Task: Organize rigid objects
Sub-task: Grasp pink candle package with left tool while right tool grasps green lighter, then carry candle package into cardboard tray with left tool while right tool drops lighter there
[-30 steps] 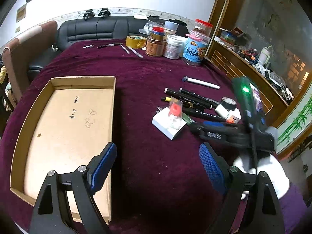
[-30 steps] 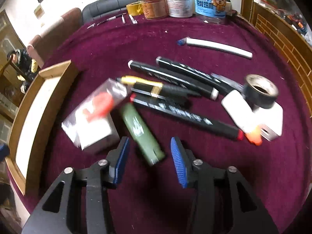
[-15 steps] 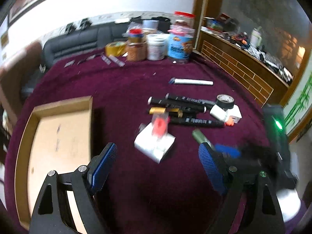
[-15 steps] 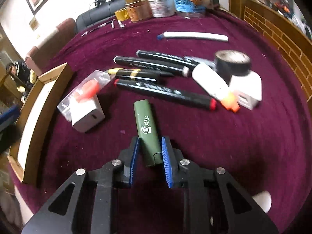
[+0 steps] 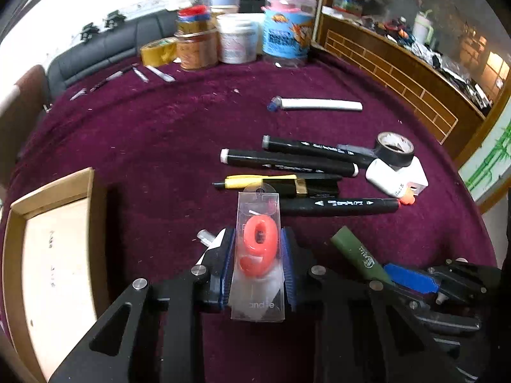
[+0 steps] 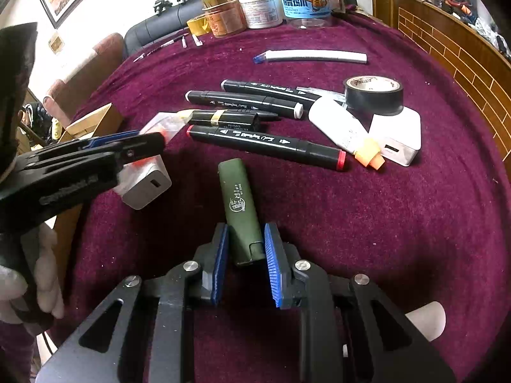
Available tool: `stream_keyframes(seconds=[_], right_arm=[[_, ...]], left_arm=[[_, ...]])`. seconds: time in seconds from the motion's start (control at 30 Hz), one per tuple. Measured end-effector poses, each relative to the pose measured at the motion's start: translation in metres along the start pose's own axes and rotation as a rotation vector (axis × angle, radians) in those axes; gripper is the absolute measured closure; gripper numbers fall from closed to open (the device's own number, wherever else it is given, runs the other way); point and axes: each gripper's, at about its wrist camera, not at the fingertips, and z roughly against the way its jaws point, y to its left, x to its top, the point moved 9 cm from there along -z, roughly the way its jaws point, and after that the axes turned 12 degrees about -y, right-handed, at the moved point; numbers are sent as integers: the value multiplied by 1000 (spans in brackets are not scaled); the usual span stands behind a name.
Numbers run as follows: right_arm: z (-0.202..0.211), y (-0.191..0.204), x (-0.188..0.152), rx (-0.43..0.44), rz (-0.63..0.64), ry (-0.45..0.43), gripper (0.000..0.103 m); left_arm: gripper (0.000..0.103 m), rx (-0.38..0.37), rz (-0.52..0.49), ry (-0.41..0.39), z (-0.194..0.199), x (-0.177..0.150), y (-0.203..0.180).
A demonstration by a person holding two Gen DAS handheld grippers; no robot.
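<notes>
A clear pack with a red number-nine candle (image 5: 258, 249) rests on a white charger block (image 6: 143, 185) on the purple cloth. My left gripper (image 5: 257, 233) straddles the pack; its jaws are closing and both blue pads touch the pack's sides. The dark green stick (image 6: 241, 210) lies on the cloth just to the right, and my right gripper (image 6: 246, 226) is shut on its near end. The left wrist view shows that gripper (image 5: 408, 279) and the green stick (image 5: 357, 255) at lower right. A cardboard tray (image 5: 51, 191) lies to the left.
Black markers (image 5: 287, 161), a yellow-tipped pen (image 5: 242, 181), a black tape roll (image 5: 394, 151) on a white block and a white tube with an orange cap (image 6: 341, 127) lie just beyond. A white pen (image 5: 319, 105) is farther back. Jars (image 5: 287, 38) line the far edge.
My left gripper swung right from beside the tray to the candle pack and closed on its sides. My right gripper closed on the green stick, then stayed still.
</notes>
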Motion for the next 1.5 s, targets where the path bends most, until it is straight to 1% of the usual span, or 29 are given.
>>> stream_keyframes(seconds=[0.07,0.13,0.27,0.33,0.4,0.47,0.57,0.63,0.67,0.73,0.83,0.97,1.1,1.17,1.3,1.33,1.4,1.5], right_arm=[[-2,1,2,-13,4,12,82],[-5,3,4,-22,5,19,79],[-12,7,10,-41,31,-4,79],[-13,7,11,-47,32,-11,83],[-10,5,10,-14,-20,-7,84],[-4,4,9,40,-91,-3,85],[9,12,11,101,-139,-8,85],[18,27,18,160,-149,-15,85],[22,36,22,185,-150,-21,85],[27,55,30,232,-145,-31,85],[28,87,39,302,-142,-19,85],[13,133,52,367,-119,16,85],[-12,177,70,394,-81,38,85],[-36,201,80,385,-64,59,85],[-75,224,90,322,-26,73,85],[-88,230,91,294,-7,75,85],[-103,231,90,257,25,70,85],[-112,235,84,245,42,78,84]], left_arm=[[80,-11,25,-32,13,2,2],[80,-28,50,-68,29,6,4],[80,-71,130,-133,67,8,16],[80,-84,164,-154,78,8,25],[80,-82,201,-173,94,4,39],[80,-72,229,-188,106,1,55],[80,-51,280,-198,115,-7,83],[80,-27,316,-192,113,-12,104],[80,-14,352,-179,109,-16,117],[80,-22,414,-160,103,-22,135],[80,-12,476,-136,92,-29,159],[80,-6,525,-116,79,-31,179],[80,2,545,-105,64,-21,195],[80,7,564,-88,52,-16,205],[80,23,590,-53,28,-11,219],[80,29,593,-46,23,-12,222],[80,29,600,-31,14,-16,226],[80,15,638,-23,9,-25,231]])
